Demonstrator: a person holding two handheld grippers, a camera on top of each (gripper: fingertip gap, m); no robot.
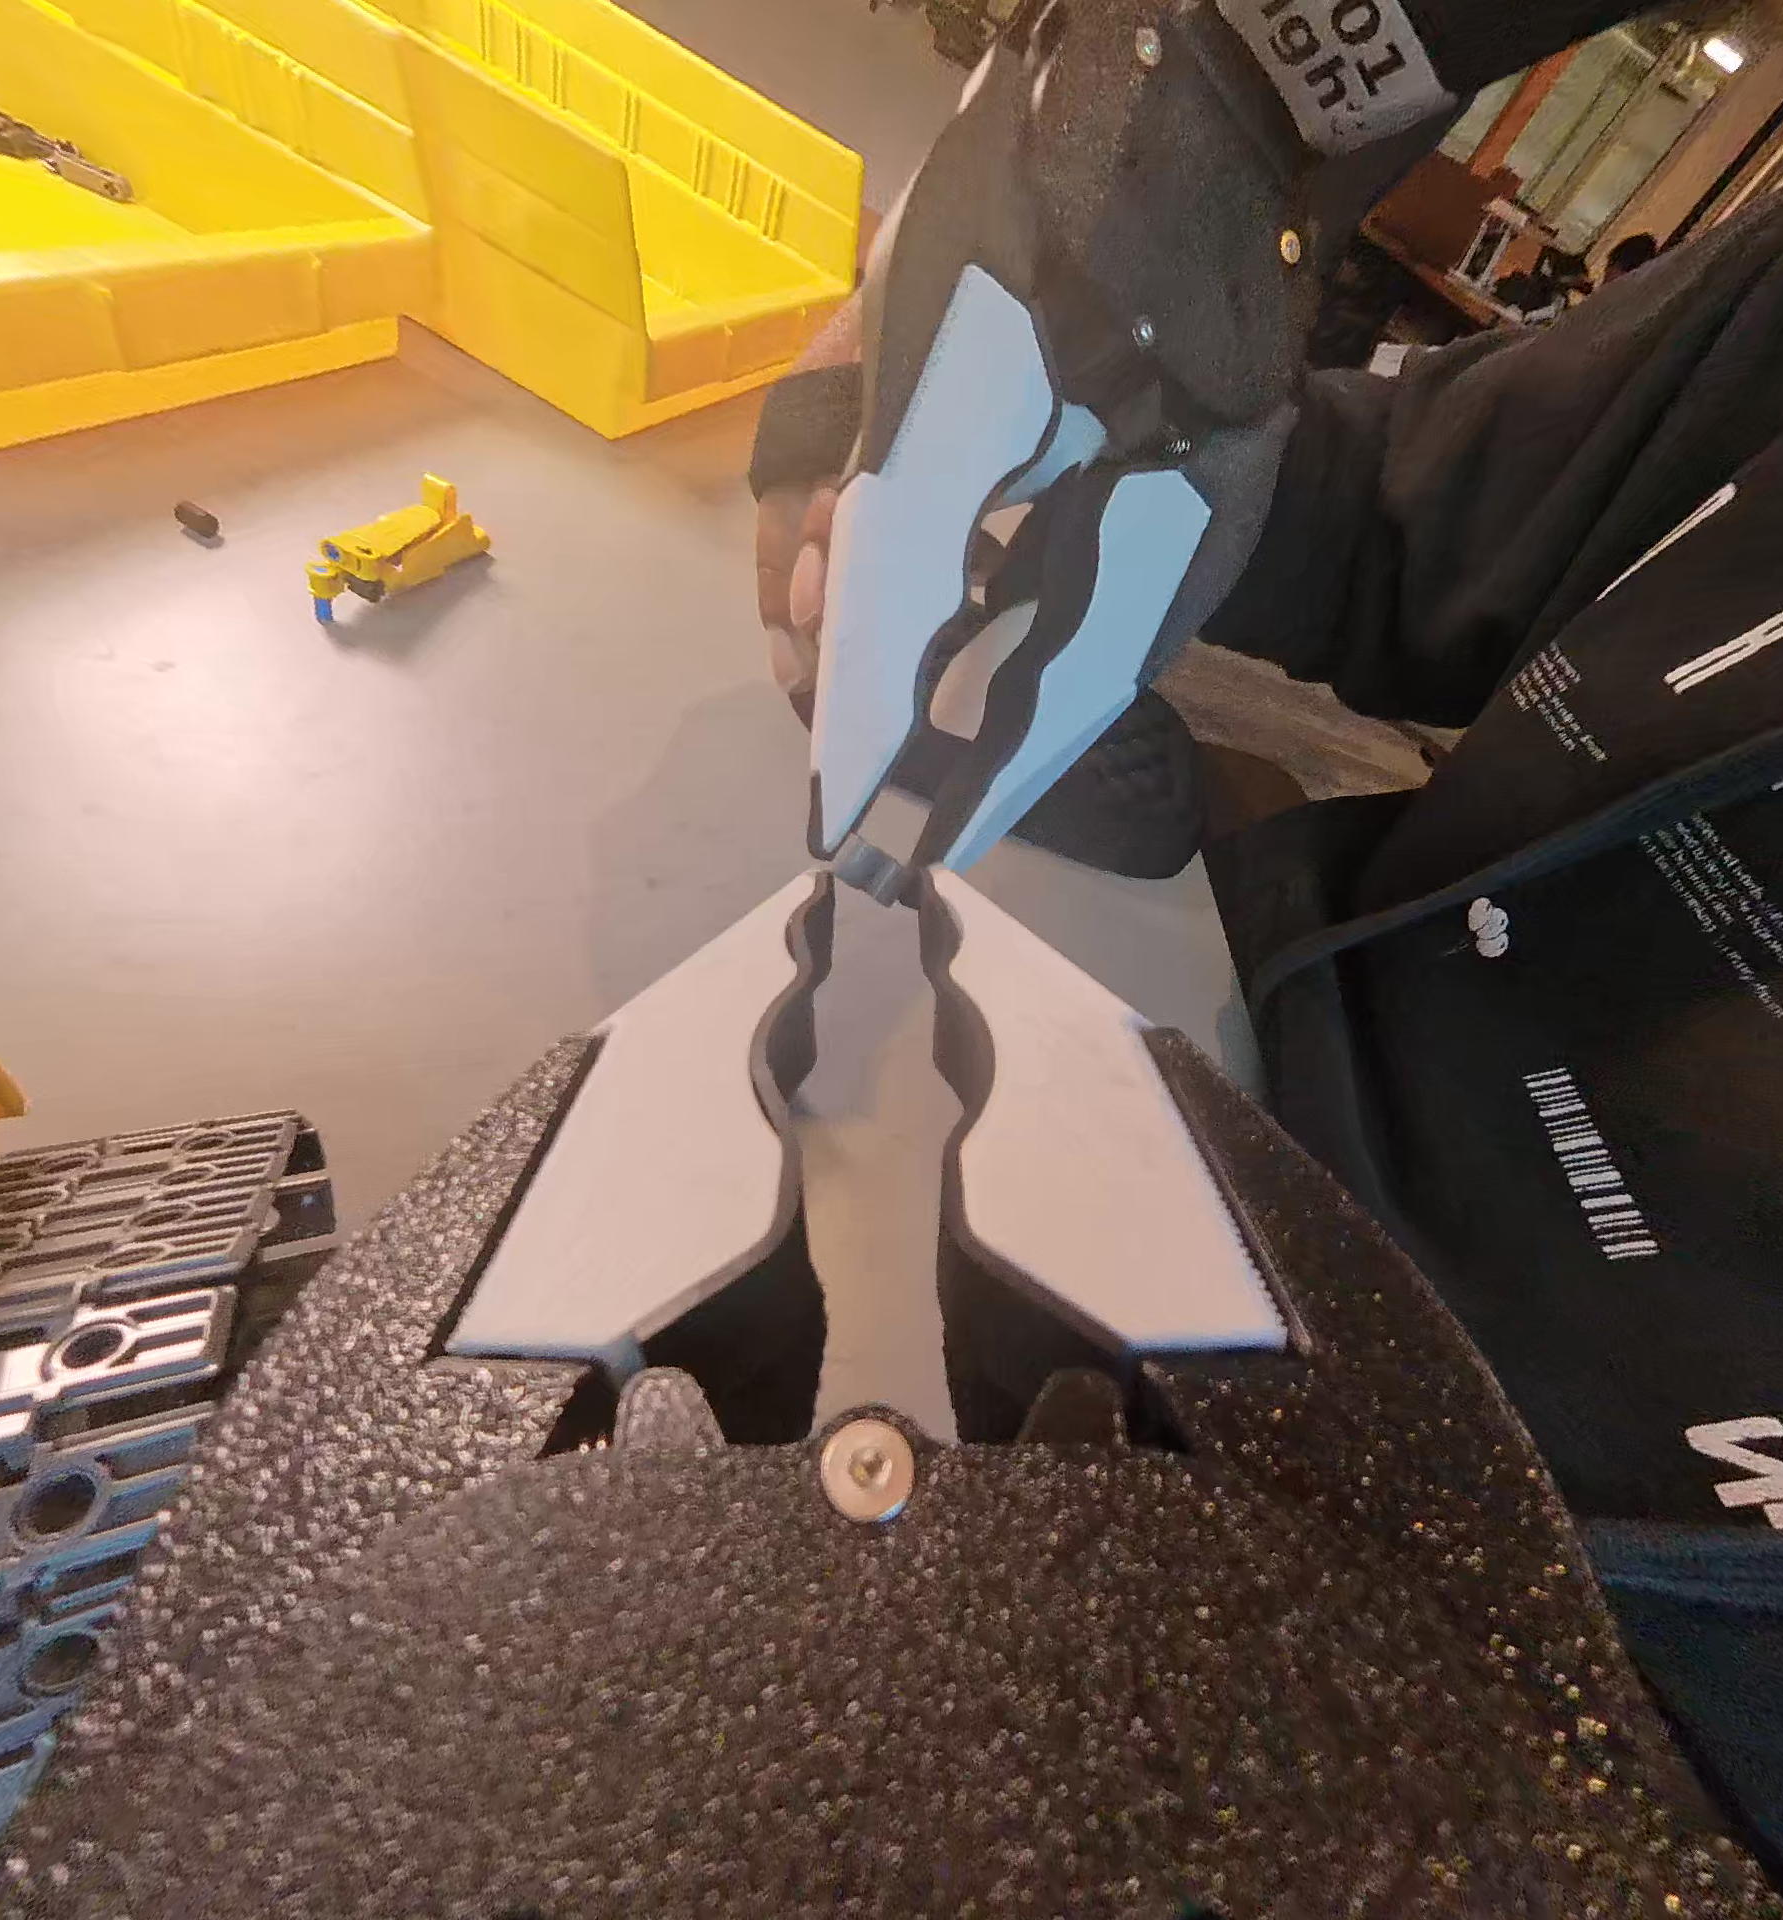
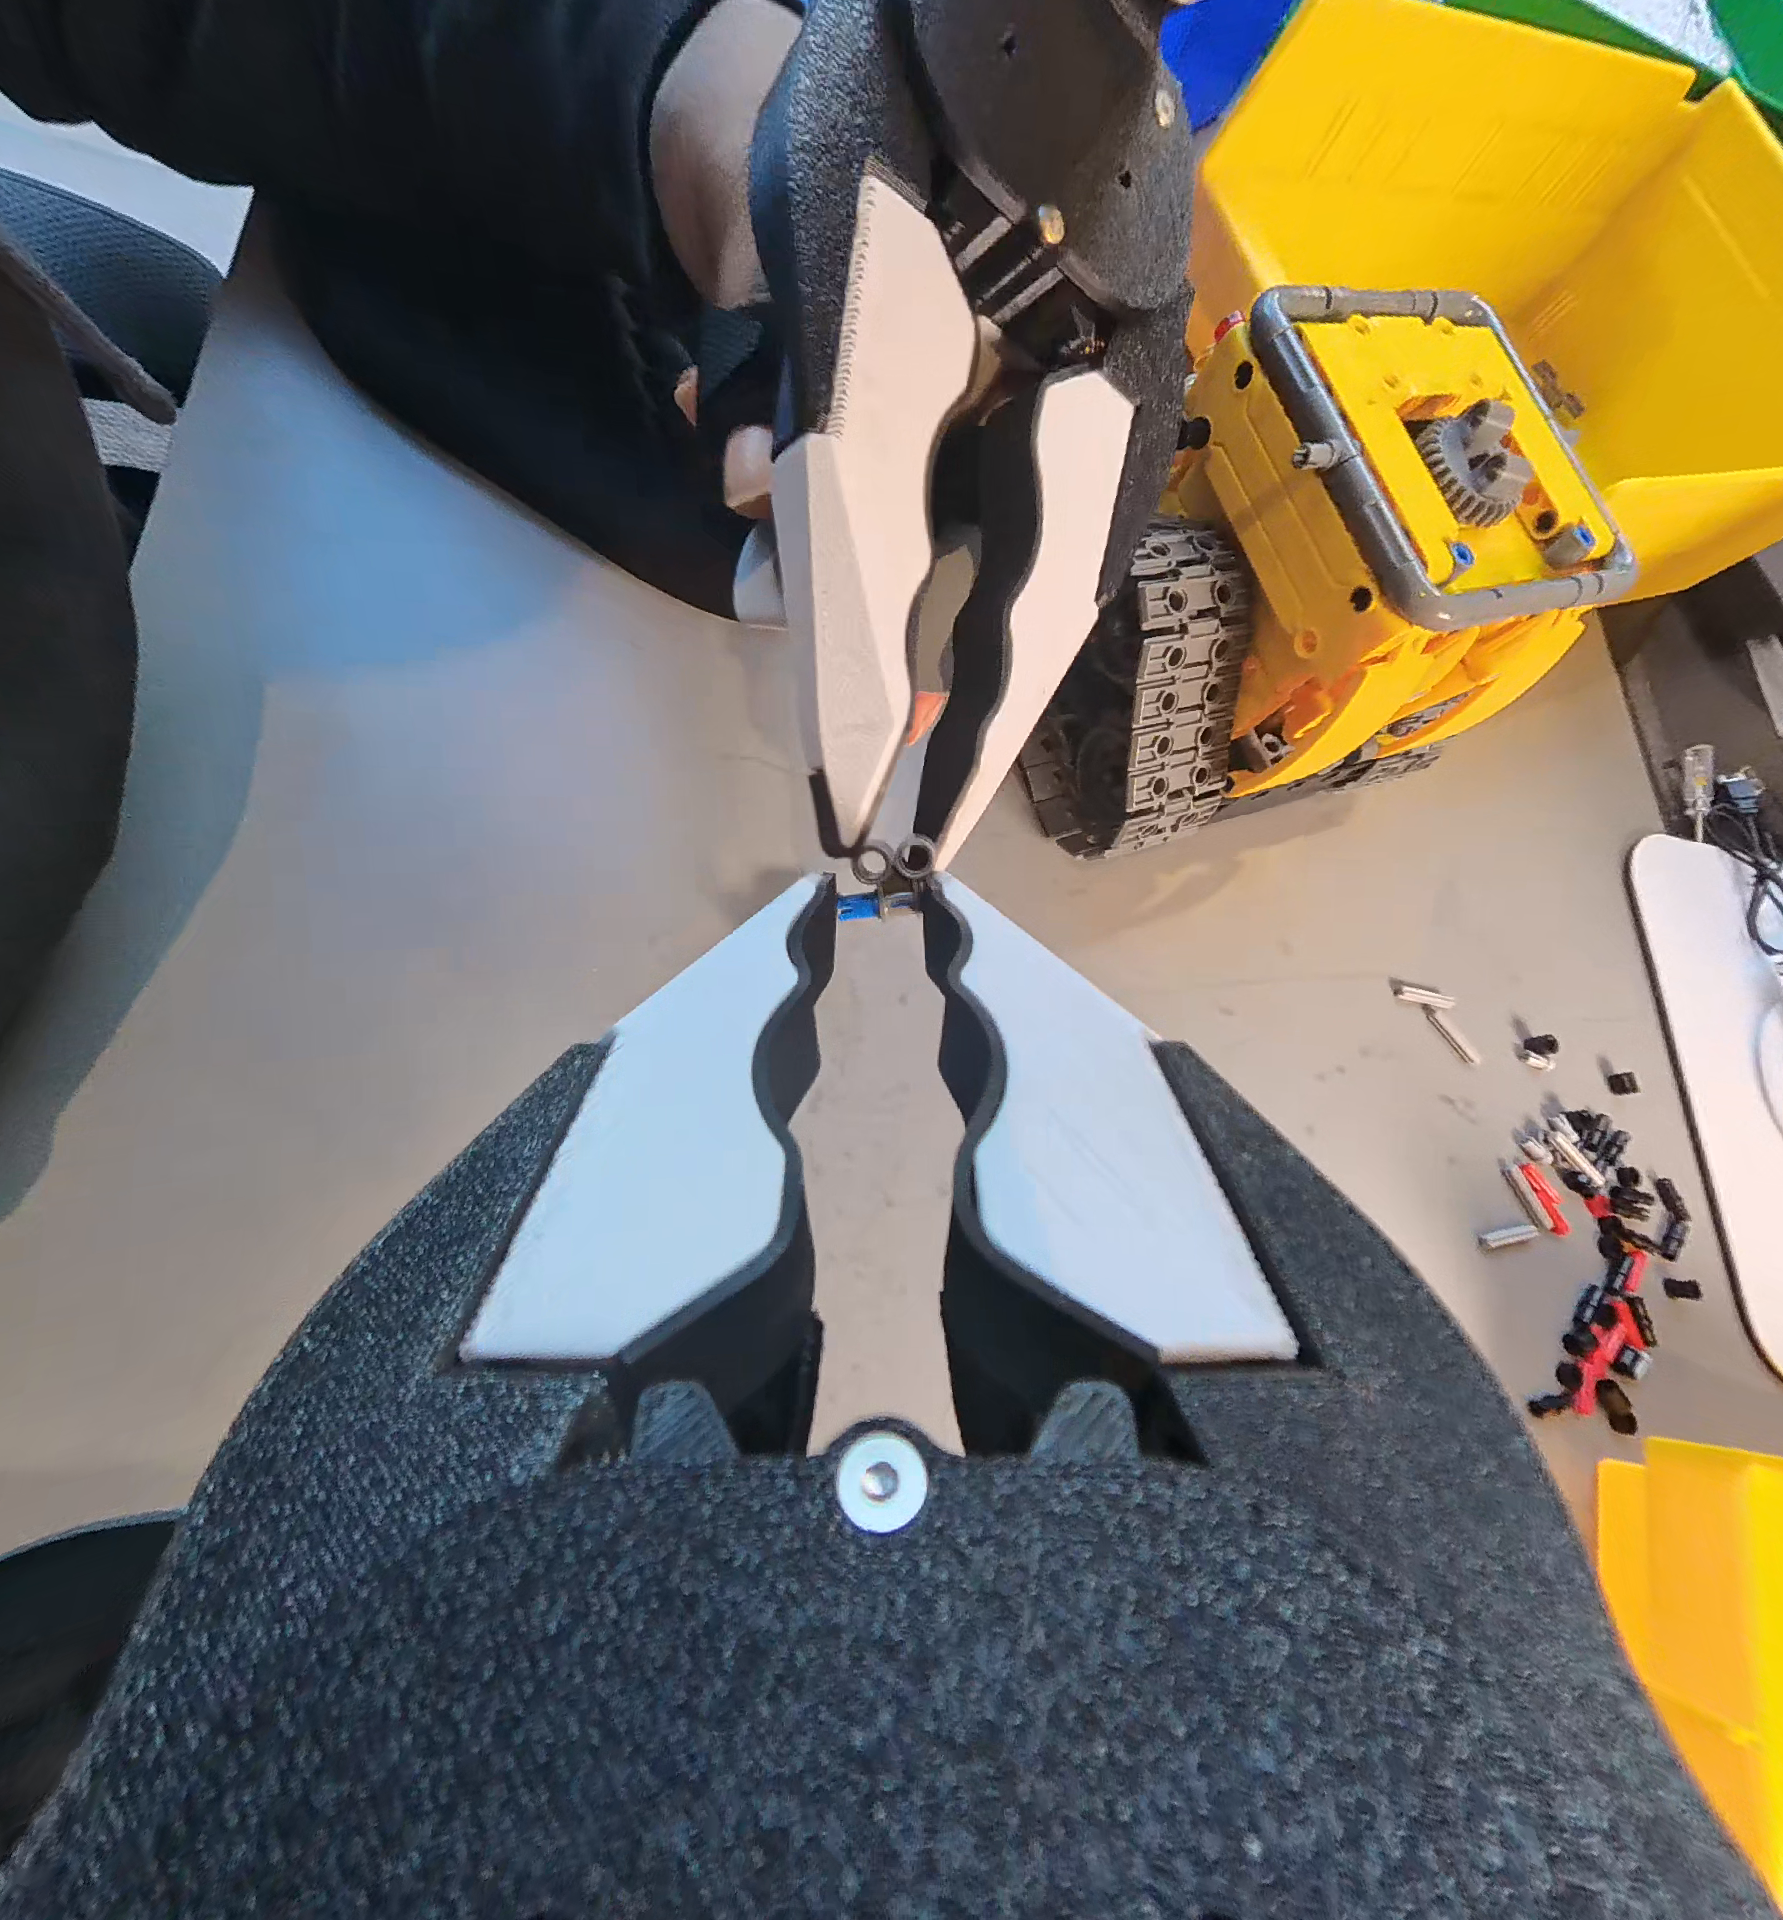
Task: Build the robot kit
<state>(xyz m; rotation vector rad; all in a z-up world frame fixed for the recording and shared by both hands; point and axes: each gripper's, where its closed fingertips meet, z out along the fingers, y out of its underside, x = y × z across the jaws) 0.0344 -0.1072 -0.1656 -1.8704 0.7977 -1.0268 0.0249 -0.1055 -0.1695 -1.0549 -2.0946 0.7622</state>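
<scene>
My left gripper (image 1: 879, 885) and my right gripper (image 2: 879, 885) meet tip to tip above the grey table (image 2: 451, 831). The left gripper, seen from above in the right wrist view (image 2: 895, 844), is shut on a small dark grey connector with two holes (image 2: 897, 859). That connector also shows in the left wrist view (image 1: 869, 871). The right gripper is shut on a small blue and black pin (image 2: 871, 906), which lies crosswise between its tips and touches the connector. The right gripper also shows in the left wrist view (image 1: 892, 852), coming down from the top.
A yellow tracked vehicle model (image 2: 1386, 540) stands behind the left gripper, its grey tread (image 1: 87, 1299) close by. Yellow bins (image 1: 243, 260) (image 2: 1593, 260) stand behind. A small yellow brick assembly (image 1: 399, 545), a pile of black and red pins (image 2: 1604, 1247) and a white tray (image 2: 1718, 1091) lie on the table. A person in black sits close. Left and right tips are no more than a few centimetres apart.
</scene>
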